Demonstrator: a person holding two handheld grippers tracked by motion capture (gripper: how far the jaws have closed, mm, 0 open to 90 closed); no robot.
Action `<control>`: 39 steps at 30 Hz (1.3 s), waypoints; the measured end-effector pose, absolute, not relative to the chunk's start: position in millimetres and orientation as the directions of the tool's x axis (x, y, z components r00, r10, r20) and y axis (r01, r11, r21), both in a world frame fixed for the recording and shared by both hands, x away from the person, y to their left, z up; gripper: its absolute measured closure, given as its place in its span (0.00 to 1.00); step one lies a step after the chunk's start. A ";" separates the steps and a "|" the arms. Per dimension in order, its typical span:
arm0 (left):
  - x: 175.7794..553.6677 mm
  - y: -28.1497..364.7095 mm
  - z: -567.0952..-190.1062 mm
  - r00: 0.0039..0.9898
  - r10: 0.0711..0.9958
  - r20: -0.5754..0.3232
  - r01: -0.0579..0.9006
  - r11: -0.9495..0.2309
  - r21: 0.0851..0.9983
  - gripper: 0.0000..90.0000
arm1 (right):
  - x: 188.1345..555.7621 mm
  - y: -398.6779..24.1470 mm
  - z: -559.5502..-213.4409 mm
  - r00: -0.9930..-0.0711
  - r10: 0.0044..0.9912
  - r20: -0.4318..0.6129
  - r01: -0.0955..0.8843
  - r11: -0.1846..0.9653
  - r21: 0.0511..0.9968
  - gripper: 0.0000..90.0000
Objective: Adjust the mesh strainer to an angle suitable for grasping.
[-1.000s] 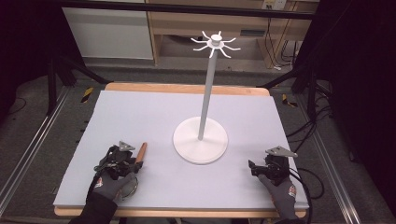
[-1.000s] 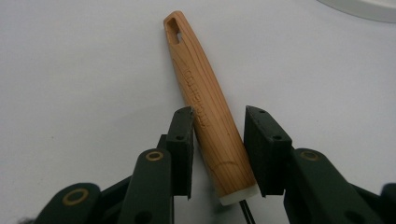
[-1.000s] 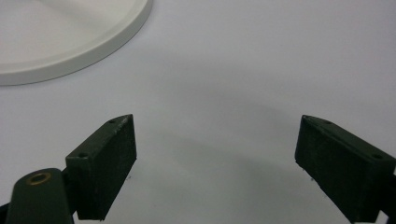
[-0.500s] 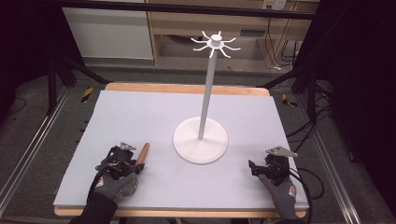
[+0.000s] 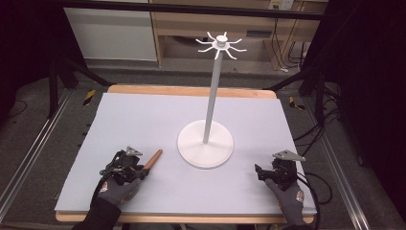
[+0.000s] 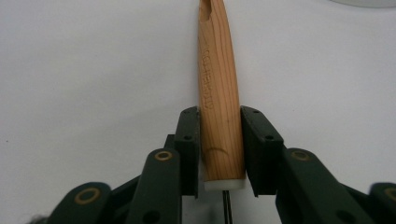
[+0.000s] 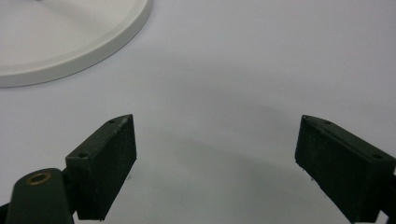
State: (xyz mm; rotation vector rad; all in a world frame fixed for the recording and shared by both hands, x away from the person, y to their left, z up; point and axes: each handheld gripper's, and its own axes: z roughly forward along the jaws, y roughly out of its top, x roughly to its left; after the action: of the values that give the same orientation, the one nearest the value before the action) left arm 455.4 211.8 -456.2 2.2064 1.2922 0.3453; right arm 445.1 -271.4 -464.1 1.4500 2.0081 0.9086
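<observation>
A tapered wooden handle (image 6: 217, 88) with a white end cap lies low over the grey mat (image 5: 143, 115). My left gripper (image 6: 219, 116) is shut on its thick end, one pad against each side. From above, the handle (image 5: 154, 158) points up and right out of the left gripper (image 5: 139, 167), toward a white stand (image 5: 206, 148). What lies behind the white cap is hidden by the jaws and the gloved hand. My right gripper (image 5: 258, 172) rests near the mat's front right. In its own view the right gripper (image 7: 215, 135) is open, with bare mat between the pads.
The white stand has a round base (image 7: 70, 42), a tall thin pole (image 5: 210, 96) and a ring of hooks (image 5: 220, 44) on top, at the mat's middle. A wooden table edge (image 5: 191, 91) borders the mat. Cables and metal rails run along both sides.
</observation>
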 end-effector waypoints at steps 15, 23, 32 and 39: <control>470.5 201.7 -437.7 0.547 0.833 -0.077 0.682 -0.391 0.618 0.60 | 445.6 -271.3 -464.9 -0.310 0.951 -0.015 0.620 0.213 0.755 0.14; 481.0 199.5 -449.1 0.540 0.839 -0.070 0.695 -0.397 0.600 0.59 | 445.4 -271.3 -464.7 -0.309 0.951 -0.016 0.621 0.215 0.754 0.14; 480.3 199.9 -456.2 0.542 0.837 -0.073 0.707 -0.407 0.579 0.64 | 445.4 -271.2 -464.9 -0.312 0.950 -0.019 0.622 0.219 0.752 0.14; 477.9 204.4 -456.6 0.541 0.836 -0.089 0.715 -0.402 0.572 0.68 | 445.2 -271.2 -465.0 -0.314 0.949 -0.015 0.625 0.219 0.750 0.14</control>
State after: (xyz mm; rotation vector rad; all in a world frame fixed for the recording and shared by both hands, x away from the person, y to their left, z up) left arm 477.9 204.4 -456.6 2.2212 1.2488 0.2852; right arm 445.2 -271.2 -465.0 1.4491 2.0207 0.8984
